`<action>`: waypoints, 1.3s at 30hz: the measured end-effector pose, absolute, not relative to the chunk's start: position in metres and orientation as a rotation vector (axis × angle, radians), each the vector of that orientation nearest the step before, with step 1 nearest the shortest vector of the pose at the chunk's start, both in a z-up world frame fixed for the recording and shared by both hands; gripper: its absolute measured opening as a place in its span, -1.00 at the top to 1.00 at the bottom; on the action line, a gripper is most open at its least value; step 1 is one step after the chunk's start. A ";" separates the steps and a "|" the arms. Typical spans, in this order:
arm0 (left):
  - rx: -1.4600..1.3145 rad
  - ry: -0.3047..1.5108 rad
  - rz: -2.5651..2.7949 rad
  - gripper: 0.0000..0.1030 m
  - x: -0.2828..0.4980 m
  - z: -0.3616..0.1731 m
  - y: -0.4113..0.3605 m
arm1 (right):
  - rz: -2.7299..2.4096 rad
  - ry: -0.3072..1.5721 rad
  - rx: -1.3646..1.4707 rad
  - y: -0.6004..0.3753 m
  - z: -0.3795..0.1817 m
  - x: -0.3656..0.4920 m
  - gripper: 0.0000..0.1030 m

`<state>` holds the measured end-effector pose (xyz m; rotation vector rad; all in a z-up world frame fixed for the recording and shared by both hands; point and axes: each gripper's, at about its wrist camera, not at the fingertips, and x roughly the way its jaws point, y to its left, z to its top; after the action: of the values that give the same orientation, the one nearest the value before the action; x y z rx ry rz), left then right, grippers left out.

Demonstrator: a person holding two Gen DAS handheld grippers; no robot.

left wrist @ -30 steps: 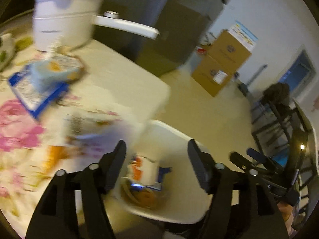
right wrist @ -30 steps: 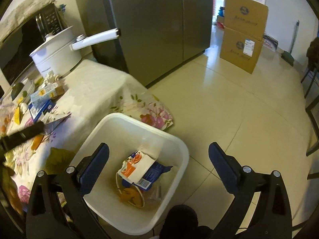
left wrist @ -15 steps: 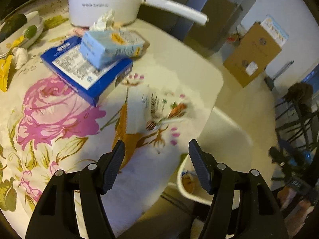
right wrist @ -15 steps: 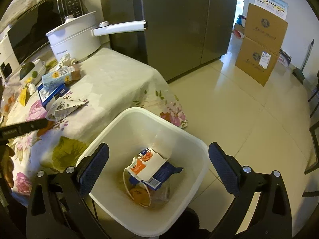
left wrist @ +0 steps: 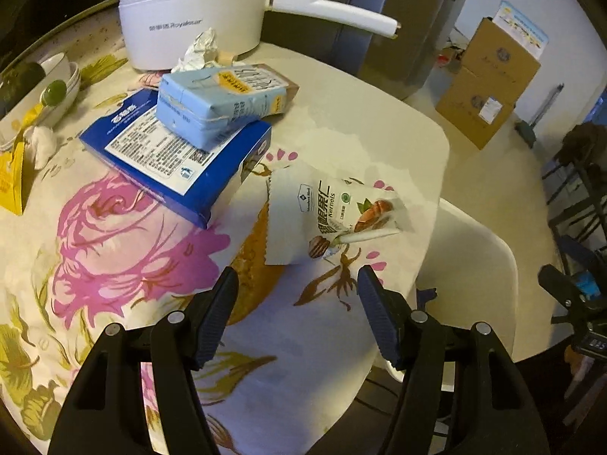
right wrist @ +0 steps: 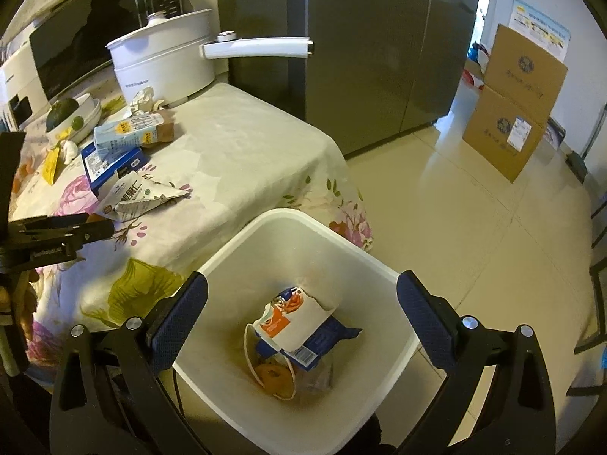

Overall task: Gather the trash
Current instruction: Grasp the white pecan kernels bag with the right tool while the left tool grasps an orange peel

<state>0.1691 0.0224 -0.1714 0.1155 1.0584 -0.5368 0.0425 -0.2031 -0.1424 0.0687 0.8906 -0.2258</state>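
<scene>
Now, left gripper (left wrist: 296,311): jaws spread wide and empty, hovering over the flowered tablecloth (left wrist: 114,250), just short of the nut packet.
Right gripper (right wrist: 301,316): jaws wide apart, holding nothing, poised above the bin mouth.
Nut packet (left wrist: 334,216): torn white kernels wrapper lying flat on the cloth at 12 o'clock from the left fingertips, near but not touching them; one corner reaches toward the table edge at 3 o'clock. In the right wrist view the same wrapper (right wrist: 140,197) sits at 10 o'clock, just beyond the tip of the left gripper (right wrist: 91,229).
Bin (right wrist: 242,242): white square plastic bin on the floor against the table's hanging cloth, at 6 o'clock in the right wrist view; its rim (left wrist: 493,250) shows at 4 o'clock in the left wrist view.
Bin contents: an orange-and-white wrapper (right wrist: 292,322) on top of a dark blue packet (right wrist: 334,335), with clear plastic beneath.
Blue box (left wrist: 170,159): flat on the cloth at 11 o'clock from the nut packet, close beside it.
Pale blue carton (left wrist: 220,102): lying on its side on top of the blue box.
Crumpled tissue (left wrist: 199,49): against the base of the white electric pot (left wrist: 189,11) at 12 o'clock.
Yellow wrapper (left wrist: 11,178): at 9 o'clock, beside a stack of bowls (left wrist: 57,91).
</scene>
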 end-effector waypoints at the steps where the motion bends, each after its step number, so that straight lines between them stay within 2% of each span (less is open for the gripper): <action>1: 0.128 1.055 -0.530 -0.25 0.170 -0.172 0.021 | -0.224 0.892 0.060 -0.201 -0.143 0.044 -0.86; 7: 0.248 1.033 -0.518 -0.20 0.183 -0.184 0.013 | -0.201 0.890 0.025 -0.191 -0.146 0.055 -0.86; 9: 0.292 1.003 -0.546 0.06 0.181 -0.184 0.010 | -0.190 0.885 0.013 -0.187 -0.145 0.061 -0.86; 10: 0.293 0.998 -0.559 0.41 0.179 -0.182 0.011 | -0.183 0.882 0.010 -0.186 -0.145 0.063 -0.86; 11: 0.295 1.000 -0.566 0.66 0.178 -0.181 0.013 | -0.171 0.879 0.005 -0.184 -0.145 0.068 -0.86; 20: 0.255 1.006 -0.527 0.77 0.158 -0.169 0.063 | -0.040 0.846 -0.078 -0.148 -0.144 0.103 -0.86; 29: -0.061 0.908 -0.432 0.77 0.148 -0.120 0.148 | 0.094 0.861 -0.180 -0.091 -0.152 0.127 -0.86; 38: -0.183 0.868 -0.466 0.76 0.141 -0.106 0.161 | 0.142 0.939 -0.293 -0.072 -0.182 0.169 -0.86; 39: -0.189 0.867 -0.468 0.76 0.141 -0.106 0.160 | 0.138 0.939 -0.278 -0.074 -0.185 0.172 -0.80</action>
<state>0.1406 0.1603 -0.1062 -0.1891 0.8670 -0.4675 0.1722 -0.0743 -0.1851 -0.2776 0.9387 0.1379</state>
